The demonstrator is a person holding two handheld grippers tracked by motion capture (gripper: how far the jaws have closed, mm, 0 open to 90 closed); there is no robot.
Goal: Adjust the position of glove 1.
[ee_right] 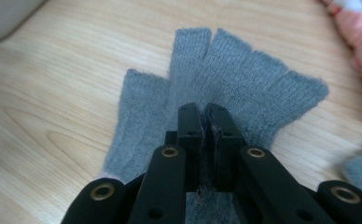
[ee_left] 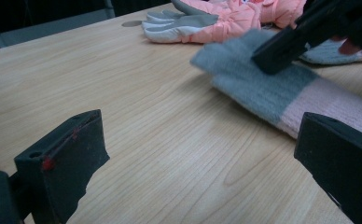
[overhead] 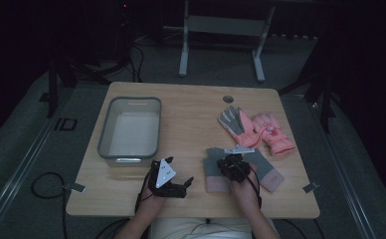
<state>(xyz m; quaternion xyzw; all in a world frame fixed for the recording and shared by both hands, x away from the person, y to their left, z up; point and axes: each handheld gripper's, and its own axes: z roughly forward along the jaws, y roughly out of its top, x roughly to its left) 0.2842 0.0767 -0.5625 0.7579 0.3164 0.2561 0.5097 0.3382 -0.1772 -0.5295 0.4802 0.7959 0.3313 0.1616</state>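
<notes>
A grey knit glove (overhead: 213,168) with a pink cuff lies flat near the table's front right; its fingers spread away from me in the right gripper view (ee_right: 249,79). My right gripper (overhead: 232,166) (ee_right: 206,114) is down on this glove, shut on a pinch of its grey fabric. In the left gripper view the same glove (ee_left: 258,88) shows with the right gripper (ee_left: 305,32) on top of it. My left gripper (overhead: 186,185) (ee_left: 202,135) stands open just left of the glove, low over bare wood, with nothing between its fingers.
A second grey glove (overhead: 266,173) lies right of the held one. A pair of pink and grey ski gloves (overhead: 254,128) (ee_left: 216,18) lies farther back right. A grey plastic bin (overhead: 130,130) stands at the left. A round cable hole (overhead: 228,98) sits near the back edge.
</notes>
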